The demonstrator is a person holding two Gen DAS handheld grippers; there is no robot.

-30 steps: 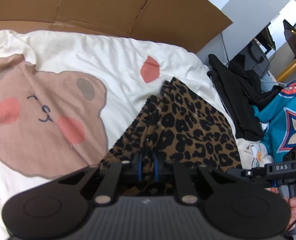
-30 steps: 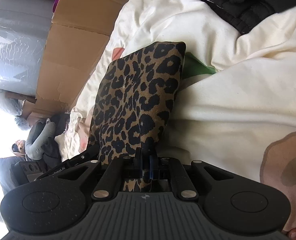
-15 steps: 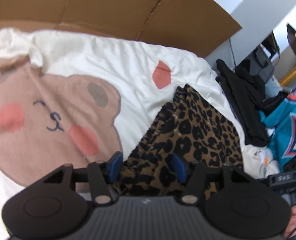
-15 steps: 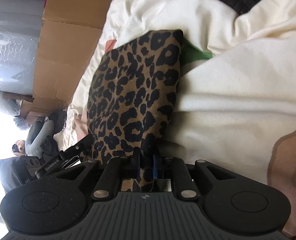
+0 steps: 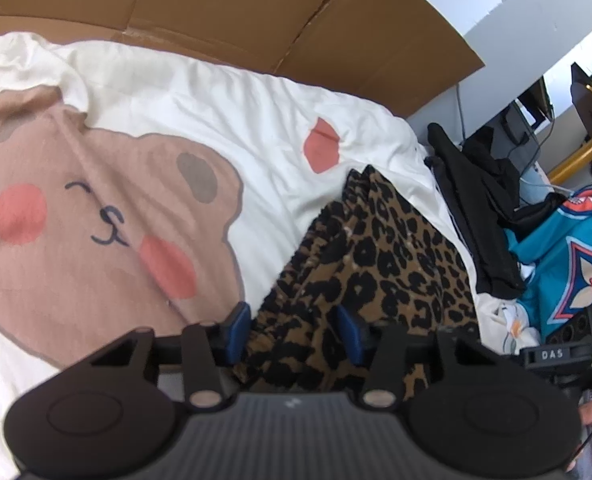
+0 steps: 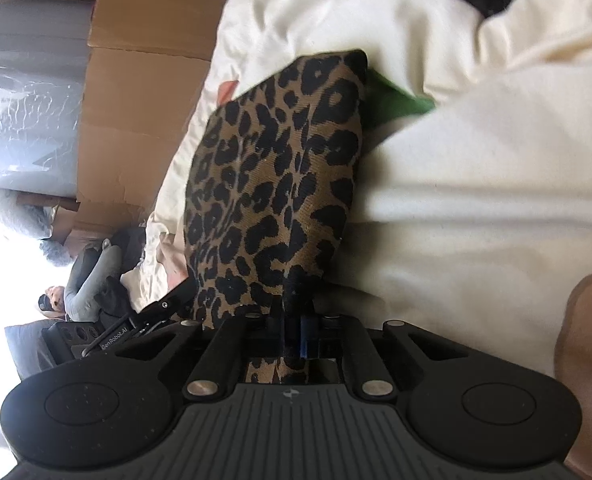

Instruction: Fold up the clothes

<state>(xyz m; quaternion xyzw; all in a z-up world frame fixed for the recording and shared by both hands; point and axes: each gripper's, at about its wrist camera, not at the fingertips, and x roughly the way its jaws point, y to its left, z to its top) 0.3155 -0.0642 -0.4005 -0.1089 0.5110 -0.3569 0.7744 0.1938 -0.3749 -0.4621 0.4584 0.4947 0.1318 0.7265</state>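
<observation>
From where I sit, the leopard garment (image 5: 379,264) looks well into its fold: it lies on the bed's bear blanket (image 5: 108,216) as a narrow, layered strip, its left edge bunched in stacked pleats, near the blanket's right side and just beside a black garment (image 5: 475,208). My left hand-held gripper (image 5: 294,334) is spread wide, blue pads on either side of the near end of the cloth with nothing pinched, so I judge that corner is set down. My right hand-held gripper (image 6: 292,336) is pressed together on the garment's near edge; in its view the leopard garment (image 6: 276,176) runs away from the fingers as a smooth, flat panel toward a squared far end, over a green patch (image 6: 395,96) of the blanket. What I take as done: the piece is doubled lengthwise and laid out. What I reckon is left: the right grip must let go or carry its end across for a last fold, and the pleated left edge wants smoothing. A teal jersey (image 5: 567,256) and the black one lie heaped beyond the bed's edge, apparently unfolded, so the pile is not finished.
</observation>
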